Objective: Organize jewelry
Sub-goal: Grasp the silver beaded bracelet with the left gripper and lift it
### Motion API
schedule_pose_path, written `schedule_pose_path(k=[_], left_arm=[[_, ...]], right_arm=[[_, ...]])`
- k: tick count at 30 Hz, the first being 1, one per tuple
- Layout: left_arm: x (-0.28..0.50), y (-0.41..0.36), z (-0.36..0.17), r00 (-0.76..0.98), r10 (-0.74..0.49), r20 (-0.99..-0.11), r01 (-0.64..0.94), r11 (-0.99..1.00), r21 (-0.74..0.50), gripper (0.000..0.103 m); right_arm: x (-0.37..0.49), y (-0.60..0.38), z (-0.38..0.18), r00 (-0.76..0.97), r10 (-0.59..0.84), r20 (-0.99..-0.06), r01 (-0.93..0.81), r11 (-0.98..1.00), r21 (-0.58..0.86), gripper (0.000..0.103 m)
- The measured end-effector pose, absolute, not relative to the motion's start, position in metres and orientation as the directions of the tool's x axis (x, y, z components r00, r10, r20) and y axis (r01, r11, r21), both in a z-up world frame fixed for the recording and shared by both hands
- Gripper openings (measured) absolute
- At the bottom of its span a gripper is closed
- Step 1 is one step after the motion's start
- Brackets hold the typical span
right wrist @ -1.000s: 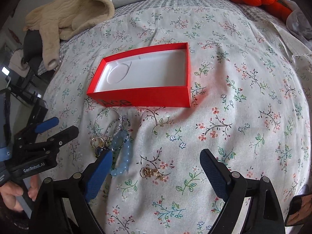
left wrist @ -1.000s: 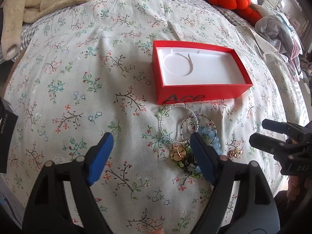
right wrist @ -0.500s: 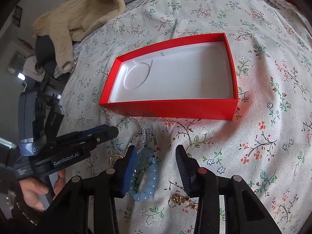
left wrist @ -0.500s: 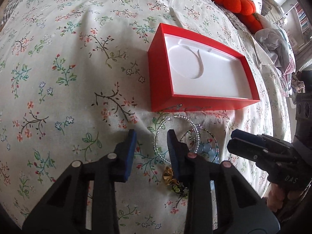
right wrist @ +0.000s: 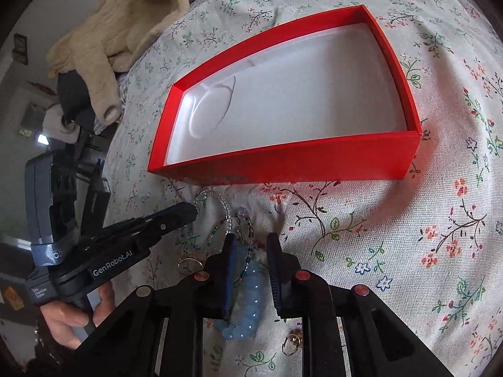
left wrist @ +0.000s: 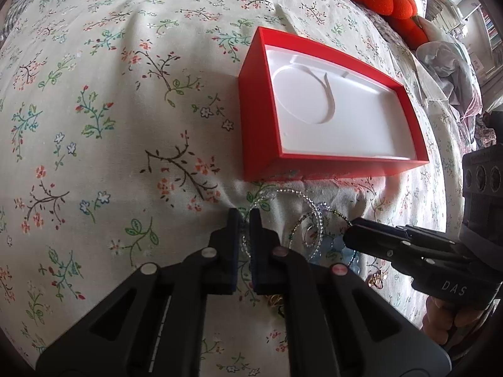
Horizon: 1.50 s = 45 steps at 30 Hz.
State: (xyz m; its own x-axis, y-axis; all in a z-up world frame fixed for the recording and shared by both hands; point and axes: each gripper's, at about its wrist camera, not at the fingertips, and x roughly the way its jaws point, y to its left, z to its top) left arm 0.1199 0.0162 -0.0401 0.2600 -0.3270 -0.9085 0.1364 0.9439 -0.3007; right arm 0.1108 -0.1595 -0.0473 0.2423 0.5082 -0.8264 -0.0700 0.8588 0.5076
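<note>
Because the jewelry lay in a tangled heap on the floral bedspread [left wrist: 103,144] just in front of the red box [left wrist: 261,157], both grippers had been brought down onto the pile at once, each aimed at a different piece. The left gripper [left wrist: 246,220] had its jaws drawn almost fully together on the thin rim of the clear beaded bangle [left wrist: 284,192], pinching it at the side farthest from the other pieces, probably so that it could be lifted free without dragging them along. The right gripper [right wrist: 251,245] straddled the pale blue bead bracelet [right wrist: 248,295], and its jaws were closing; a gap showed beside the right pad, so the grip did not look complete.

The box sat open with its white insert [right wrist: 298,94] empty, near enough that either piece would need only a short carry over the front wall. A darker beaded bangle [right wrist: 248,220] overlapped both targeted pieces and might snag. Two gold rings [right wrist: 188,264] [right wrist: 292,342] lay apart on the cloth, untouched. The task seemed barely begun.
</note>
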Motion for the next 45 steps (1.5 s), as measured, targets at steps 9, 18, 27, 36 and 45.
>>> schedule_pose_path(k=[9,18,27,36,45], left_arm=[[0.112,0.012,-0.032,0.293,-0.32,-0.901,0.138,0.947,-0.291,0.005],[0.101,0.015,-0.014,0.341,-0.326,-0.882,0.149,0.945,-0.292,0.005],[0.091,0.028,-0.002,0.378,-0.314,-0.871,0.135,0.949,-0.284,0.005],[0.086,0.03,0.008,0.396,-0.31,-0.864,0.135,0.951,-0.279,0.005],[0.07,0.032,0.035,0.446,-0.314,-0.838,0.148,0.949,-0.277,0.005]], right_arm=[[0.105,-0.155,-0.037,0.281,0.475,-0.834,-0.097,0.879,0.468,0.005],[0.099,-0.157,-0.022,0.312,0.458,-0.832,-0.106,0.887,0.448,0.005],[0.102,-0.168,-0.031,0.294,0.444,-0.846,-0.036,0.89,0.454,0.035],[0.109,-0.147,-0.046,0.291,0.458,-0.84,-0.066,0.886,0.459,0.014],[0.096,-0.142,-0.02,0.361,0.472,-0.804,-0.145,0.881,0.451,0.003]])
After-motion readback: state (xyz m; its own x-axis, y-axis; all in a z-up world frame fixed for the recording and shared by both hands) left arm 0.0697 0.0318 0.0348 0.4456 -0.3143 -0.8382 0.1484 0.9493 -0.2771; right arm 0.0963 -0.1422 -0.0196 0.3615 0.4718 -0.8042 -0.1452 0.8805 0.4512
